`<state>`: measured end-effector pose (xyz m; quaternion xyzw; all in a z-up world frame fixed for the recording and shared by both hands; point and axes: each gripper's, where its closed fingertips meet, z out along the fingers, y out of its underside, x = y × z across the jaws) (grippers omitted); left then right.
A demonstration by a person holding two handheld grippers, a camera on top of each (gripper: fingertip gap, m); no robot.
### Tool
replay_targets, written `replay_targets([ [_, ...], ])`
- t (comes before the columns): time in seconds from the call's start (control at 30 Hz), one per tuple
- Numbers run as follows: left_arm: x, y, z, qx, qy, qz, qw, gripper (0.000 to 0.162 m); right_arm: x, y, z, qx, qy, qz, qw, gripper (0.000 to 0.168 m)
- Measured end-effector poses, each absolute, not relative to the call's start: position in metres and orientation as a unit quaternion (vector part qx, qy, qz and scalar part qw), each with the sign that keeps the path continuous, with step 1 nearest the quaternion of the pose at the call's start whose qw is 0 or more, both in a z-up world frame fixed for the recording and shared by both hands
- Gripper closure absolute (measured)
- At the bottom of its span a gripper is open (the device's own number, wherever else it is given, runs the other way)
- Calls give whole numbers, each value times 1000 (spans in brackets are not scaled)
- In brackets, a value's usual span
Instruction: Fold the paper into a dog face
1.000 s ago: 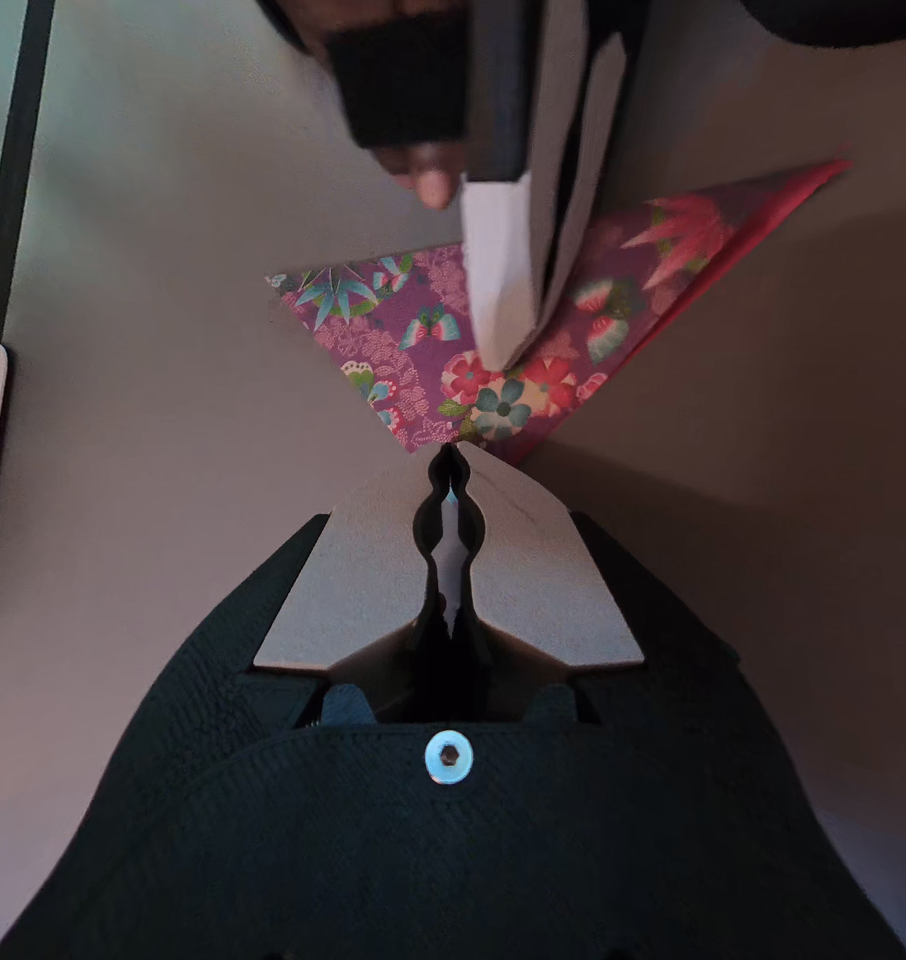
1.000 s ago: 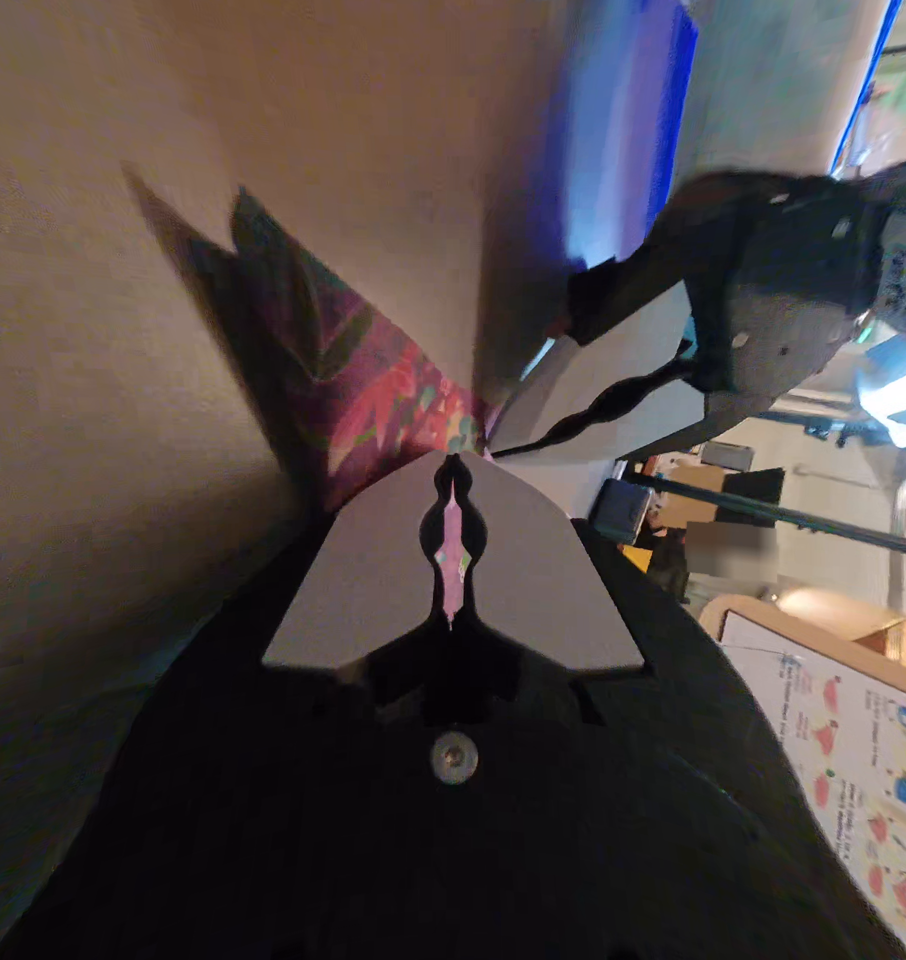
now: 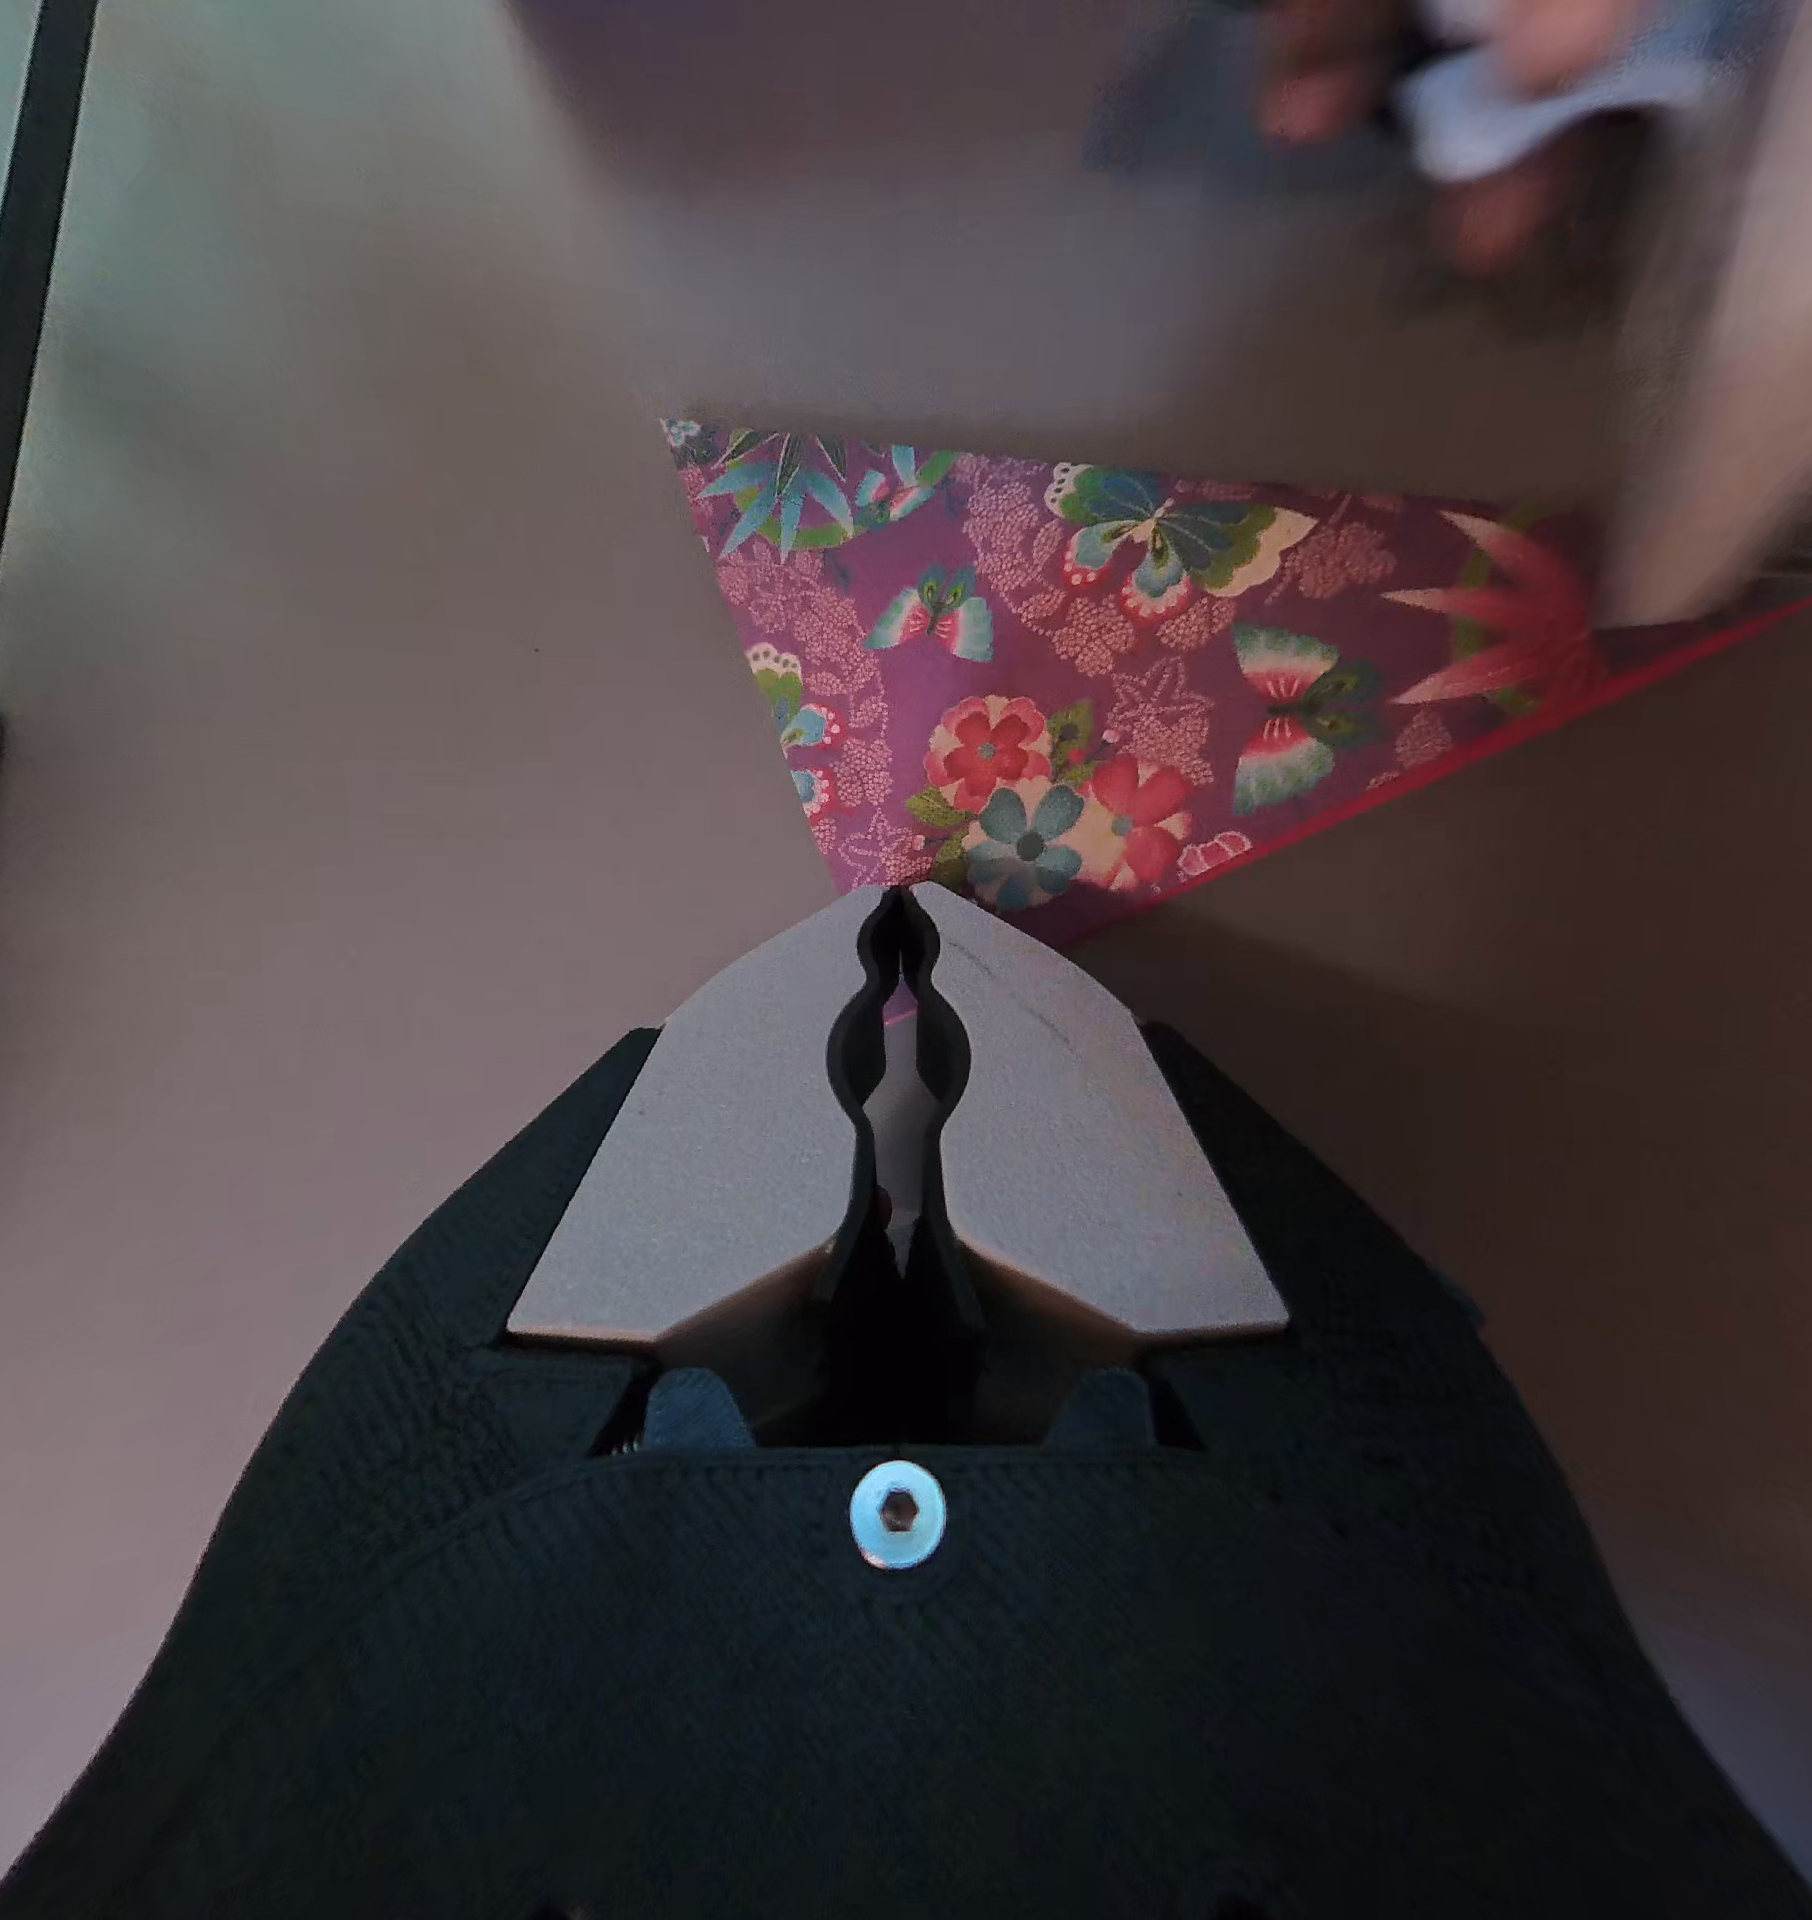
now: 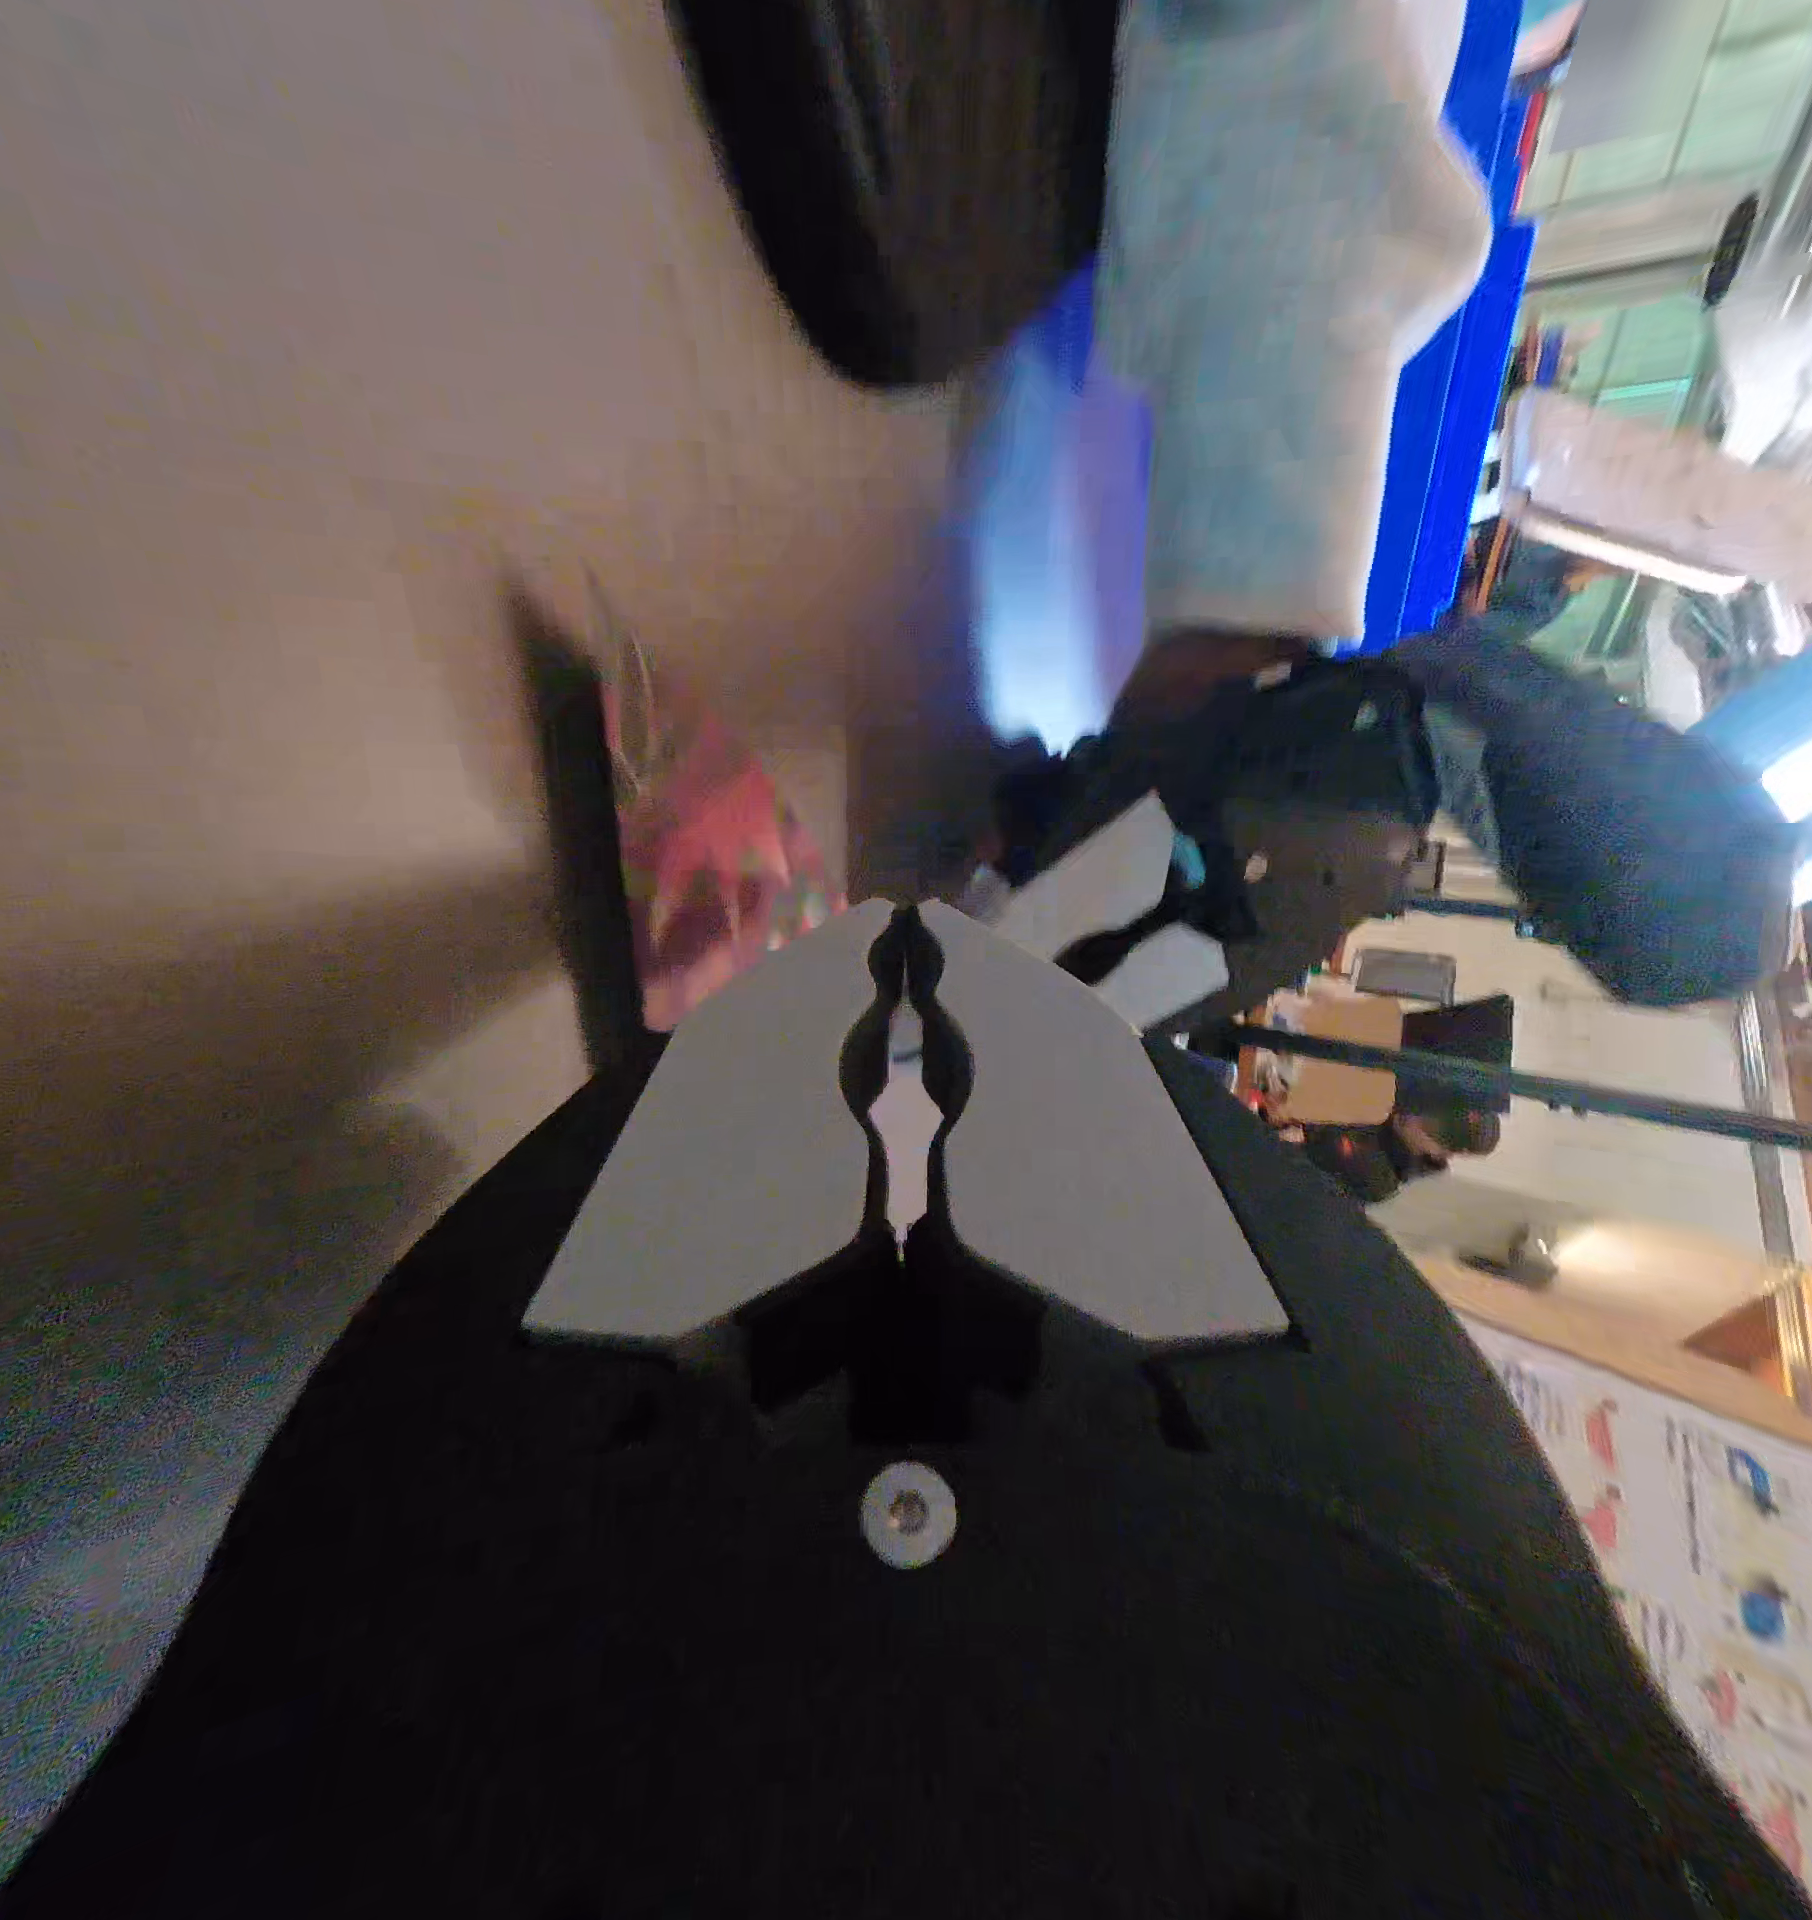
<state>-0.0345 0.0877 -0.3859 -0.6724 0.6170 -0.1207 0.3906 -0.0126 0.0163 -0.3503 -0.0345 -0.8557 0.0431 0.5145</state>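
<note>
The paper (image 3: 1068,665) lies as a patterned triangle on the table (image 3: 362,623) just ahead of the left gripper (image 3: 900,896), whose jaws are closed together at the tips over the near corner — pressing it or pinching it, the view does not settle. The right gripper (image 4: 904,912), blurred, has its tips closed too, on nothing visible. Thin and light, the sheet will likely slide and crease easily; corners and folded edges look the best holds. No containers show.
</note>
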Motion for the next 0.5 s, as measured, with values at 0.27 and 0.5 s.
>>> replay_targets([
  [0.27, -34, 88, -386, -672, 617, -122, 392, 162, -2, -4, -377, 42, -869, 22, 492, 168],
  [0.5, -34, 88, -386, -668, 620, -122, 393, 162, -5, 36, -350, -67, -846, 53, 527, 168],
])
